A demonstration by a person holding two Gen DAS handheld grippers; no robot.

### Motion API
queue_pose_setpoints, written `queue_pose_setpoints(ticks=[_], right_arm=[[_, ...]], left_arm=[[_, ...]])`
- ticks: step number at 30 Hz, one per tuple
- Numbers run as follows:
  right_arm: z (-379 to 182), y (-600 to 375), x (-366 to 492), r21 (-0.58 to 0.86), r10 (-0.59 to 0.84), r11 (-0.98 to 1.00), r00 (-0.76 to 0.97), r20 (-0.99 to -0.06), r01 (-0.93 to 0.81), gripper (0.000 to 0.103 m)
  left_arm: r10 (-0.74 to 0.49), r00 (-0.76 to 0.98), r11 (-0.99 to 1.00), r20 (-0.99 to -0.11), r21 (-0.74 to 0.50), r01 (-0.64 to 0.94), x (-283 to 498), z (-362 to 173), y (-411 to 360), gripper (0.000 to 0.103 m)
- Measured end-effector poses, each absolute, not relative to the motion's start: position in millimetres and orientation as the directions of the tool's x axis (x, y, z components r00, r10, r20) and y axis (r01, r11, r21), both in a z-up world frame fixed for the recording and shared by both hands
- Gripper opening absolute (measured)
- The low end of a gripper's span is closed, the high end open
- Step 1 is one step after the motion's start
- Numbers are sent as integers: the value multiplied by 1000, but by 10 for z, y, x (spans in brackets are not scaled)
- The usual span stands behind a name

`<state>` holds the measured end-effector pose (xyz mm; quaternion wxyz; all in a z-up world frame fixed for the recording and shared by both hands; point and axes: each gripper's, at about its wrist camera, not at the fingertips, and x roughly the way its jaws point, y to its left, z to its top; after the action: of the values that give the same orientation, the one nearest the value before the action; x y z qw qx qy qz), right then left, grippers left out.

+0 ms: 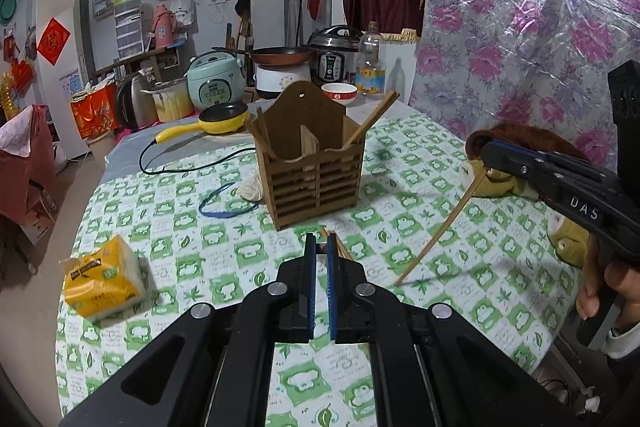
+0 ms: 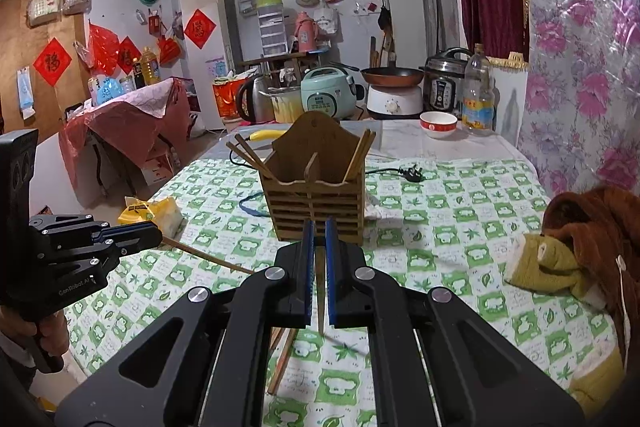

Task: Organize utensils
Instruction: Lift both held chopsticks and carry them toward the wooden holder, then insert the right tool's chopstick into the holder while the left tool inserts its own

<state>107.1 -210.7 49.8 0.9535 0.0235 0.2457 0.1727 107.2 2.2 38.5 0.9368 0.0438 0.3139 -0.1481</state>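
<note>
On the Worktop: Chopsticks Held, Holder Ahead

At the middle of the worktop (image 2: 460,211) a slatted wooden holder (image 2: 316,199) is seen upright, with chopsticks already leaning out of both compartments. The left hand-held gripper (image 1: 319,247) is closed on a chopstick (image 2: 208,257), which is held nearly level. The right hand-held gripper (image 2: 319,227) is closed on another chopstick (image 1: 436,227), hanging down steeply. More loose sticks (image 2: 282,359) remain on the cloth. Each tip should be raised above the holder's rim, steered into a compartment beside the divider, and released only once pointed downward; the held stick's slant should be corrected first.
</note>
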Motion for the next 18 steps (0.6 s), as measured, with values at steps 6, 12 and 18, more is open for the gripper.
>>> queue_pose_setpoints(ticks=[6,12,18], right_arm=[[540,-2088,1148,122,343,938,821,-456,-324,6],[598,-2059,1241,112,347,936,823,-449,-333,6],[789,-2035,1352,104,365,929,834,-414,-355,6]], left_arm=[[-248,760,952,-601,-7,305,1160,417,22,5],[-256,765,952,-591,-16,307,1260,483,38,5],[-285,772,945,-569,-29,327,1292,622,43,5]])
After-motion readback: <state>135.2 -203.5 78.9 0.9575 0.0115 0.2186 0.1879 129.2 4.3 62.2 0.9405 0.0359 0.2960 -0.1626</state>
